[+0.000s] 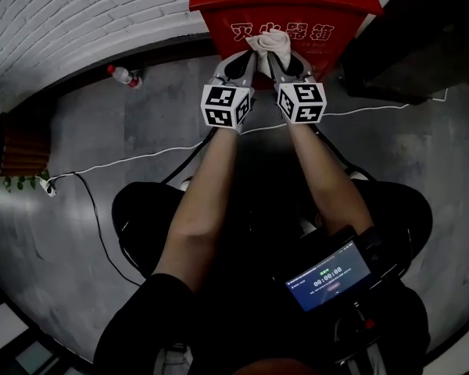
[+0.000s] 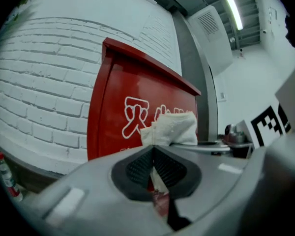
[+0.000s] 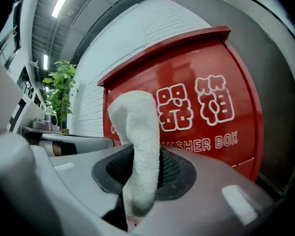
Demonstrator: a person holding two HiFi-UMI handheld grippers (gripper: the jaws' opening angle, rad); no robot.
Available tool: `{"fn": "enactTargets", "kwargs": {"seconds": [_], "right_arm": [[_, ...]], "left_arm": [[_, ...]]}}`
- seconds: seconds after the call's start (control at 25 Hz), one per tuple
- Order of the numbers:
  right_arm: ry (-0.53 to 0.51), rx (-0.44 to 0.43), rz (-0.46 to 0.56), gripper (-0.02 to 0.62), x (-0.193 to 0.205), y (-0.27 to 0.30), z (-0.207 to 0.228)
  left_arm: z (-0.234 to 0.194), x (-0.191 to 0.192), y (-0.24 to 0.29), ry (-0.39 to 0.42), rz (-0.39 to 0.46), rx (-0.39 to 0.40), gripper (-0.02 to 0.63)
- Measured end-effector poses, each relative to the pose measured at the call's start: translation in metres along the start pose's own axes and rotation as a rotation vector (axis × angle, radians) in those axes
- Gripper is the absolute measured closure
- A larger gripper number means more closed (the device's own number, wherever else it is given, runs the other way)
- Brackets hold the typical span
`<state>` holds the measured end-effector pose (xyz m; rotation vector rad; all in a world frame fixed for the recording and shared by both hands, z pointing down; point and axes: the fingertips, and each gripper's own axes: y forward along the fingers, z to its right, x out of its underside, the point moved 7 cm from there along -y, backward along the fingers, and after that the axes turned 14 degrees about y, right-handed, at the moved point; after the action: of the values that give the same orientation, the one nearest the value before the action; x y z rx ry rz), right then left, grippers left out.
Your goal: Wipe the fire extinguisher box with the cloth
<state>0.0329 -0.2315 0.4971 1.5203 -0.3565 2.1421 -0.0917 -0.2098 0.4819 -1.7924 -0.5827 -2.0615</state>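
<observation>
Both claws (image 2: 154, 167) (image 3: 143, 171) tight on cloth (image 1: 270, 44)

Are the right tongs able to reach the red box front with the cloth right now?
Probably yes: the right tongs grip the cloth, and the box front stands just ahead with nothing between.

The right gripper (image 3: 140, 173) clamps a white cloth (image 3: 137, 146) at six o'clock; the red fire extinguisher box (image 3: 206, 102) stands at two o'clock.
</observation>
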Motion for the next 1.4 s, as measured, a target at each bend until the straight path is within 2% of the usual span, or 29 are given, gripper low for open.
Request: {"fn": "enactTargets", "kwargs": {"seconds": [0.24,0.4,0.76,0.92,1.08,1.24,1.4], "right_arm": [[0.092,0.128,0.034,0.494,-0.011,-0.031,0.052],[0.098,0.204,0.055,0.494,-0.021,-0.05,0.085],[0.09,0.289,0.076,0.493,-0.037,-0.078,0.134],[0.099,0.336,0.088,0.494,-0.042,-0.093,0.152],[0.09,0.304,0.112,0.494,-0.045,-0.103,0.148],[0.053,0.213,0.106,0.494,-0.04,-0.099,0.12],[0.036,0.095,0.053,0.494,-0.018,-0.084,0.079]], "left_arm": [[0.021,-0.003,0.018,-0.021,0.012,0.037,0.607],[0.04,-0.006,0.032,-0.025,0.025,0.076,0.607],[0.085,-0.01,0.055,-0.003,0.038,0.165,0.607],[0.097,-0.01,0.064,-0.018,0.042,0.184,0.607],[0.105,-0.01,0.067,-0.021,0.043,0.187,0.607],[0.099,-0.006,0.058,-0.013,0.025,0.166,0.607],[0.078,0.007,0.038,-0.016,-0.009,0.117,0.607]]}}
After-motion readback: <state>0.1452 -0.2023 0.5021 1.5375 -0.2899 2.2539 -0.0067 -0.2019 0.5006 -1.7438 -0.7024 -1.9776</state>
